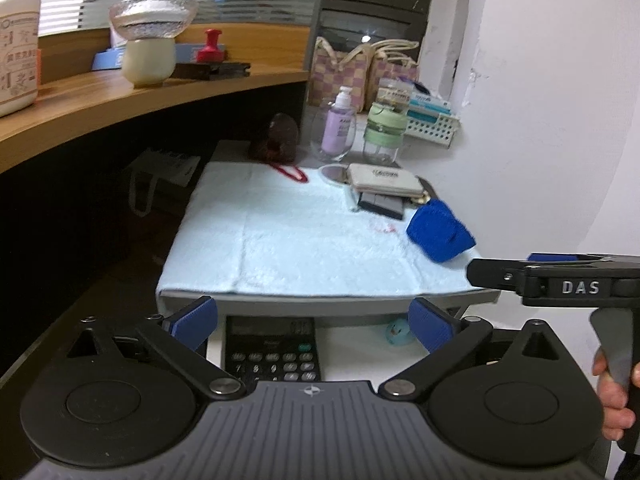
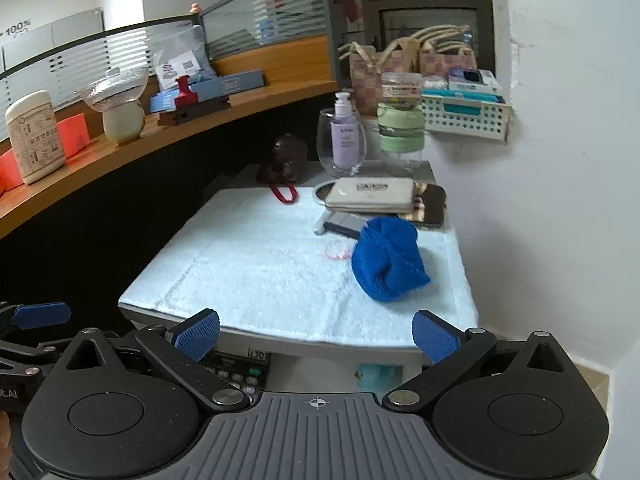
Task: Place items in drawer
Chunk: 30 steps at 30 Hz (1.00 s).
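A low cabinet topped with a pale blue towel (image 1: 288,236) (image 2: 260,264) stands in front of me. Its top drawer (image 1: 352,348) (image 2: 308,368) is pulled out, with a black calculator (image 1: 272,348) (image 2: 236,372) and a small light blue item (image 1: 398,332) (image 2: 378,374) inside. A bunched blue cloth (image 1: 438,232) (image 2: 386,266) lies on the towel's right side. My left gripper (image 1: 312,322) hangs open over the drawer, holding nothing. My right gripper (image 2: 318,338) is open and empty too, just before the cabinet's front edge; it enters the left wrist view from the right (image 1: 560,276).
Behind the cloth lie a cream case (image 1: 384,180) (image 2: 370,194), dark flat items and a round mirror. A purple pump bottle (image 2: 346,136), a green jar (image 2: 400,132) and a white basket (image 2: 464,116) stand at the back. A curved wooden counter (image 1: 120,100) overhangs the left; a white wall closes the right.
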Each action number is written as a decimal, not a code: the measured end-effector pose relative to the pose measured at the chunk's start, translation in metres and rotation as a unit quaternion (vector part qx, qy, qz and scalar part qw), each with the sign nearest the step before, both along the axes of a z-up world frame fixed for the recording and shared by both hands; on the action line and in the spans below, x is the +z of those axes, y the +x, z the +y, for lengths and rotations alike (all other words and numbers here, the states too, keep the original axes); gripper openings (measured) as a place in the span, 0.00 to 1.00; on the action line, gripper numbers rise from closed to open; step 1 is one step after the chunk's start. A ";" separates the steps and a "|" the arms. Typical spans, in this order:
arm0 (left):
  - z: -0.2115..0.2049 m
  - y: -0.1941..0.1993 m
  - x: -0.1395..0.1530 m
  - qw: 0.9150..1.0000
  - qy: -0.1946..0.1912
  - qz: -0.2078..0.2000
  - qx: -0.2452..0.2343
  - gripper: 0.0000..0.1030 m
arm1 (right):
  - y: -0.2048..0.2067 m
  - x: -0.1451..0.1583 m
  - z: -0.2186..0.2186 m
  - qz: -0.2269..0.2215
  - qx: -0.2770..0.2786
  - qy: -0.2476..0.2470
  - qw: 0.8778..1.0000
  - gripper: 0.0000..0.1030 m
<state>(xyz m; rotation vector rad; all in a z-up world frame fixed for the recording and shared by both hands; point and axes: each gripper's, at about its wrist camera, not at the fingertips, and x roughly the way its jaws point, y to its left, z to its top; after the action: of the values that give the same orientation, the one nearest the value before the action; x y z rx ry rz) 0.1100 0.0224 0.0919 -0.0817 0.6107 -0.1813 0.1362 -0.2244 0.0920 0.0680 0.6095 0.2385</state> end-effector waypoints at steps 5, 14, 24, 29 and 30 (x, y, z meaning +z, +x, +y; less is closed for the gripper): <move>0.001 -0.009 -0.007 1.000 0.003 0.014 0.012 0.99 | -0.015 -0.005 -0.003 0.012 0.000 -0.001 1.000 1.00; -0.007 -0.035 -0.020 0.999 0.036 0.001 0.027 0.99 | -0.045 -0.017 -0.006 0.019 -0.007 -0.005 1.000 1.00; -0.020 -0.056 -0.029 0.997 0.076 0.007 0.020 1.00 | -0.066 -0.025 -0.007 0.018 -0.015 -0.019 1.000 1.00; -0.022 -0.061 -0.033 0.998 0.067 0.015 0.015 1.00 | -0.076 -0.029 -0.005 0.020 -0.012 -0.023 0.999 1.00; -0.023 -0.062 -0.033 0.998 0.064 0.016 0.014 1.00 | -0.078 -0.030 -0.004 0.021 -0.011 -0.023 0.999 1.00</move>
<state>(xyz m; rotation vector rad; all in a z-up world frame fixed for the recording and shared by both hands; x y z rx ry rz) 0.0483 -0.0002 0.0587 0.0313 0.6512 -0.1142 0.0583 -0.2286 0.0619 0.0351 0.6559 0.2024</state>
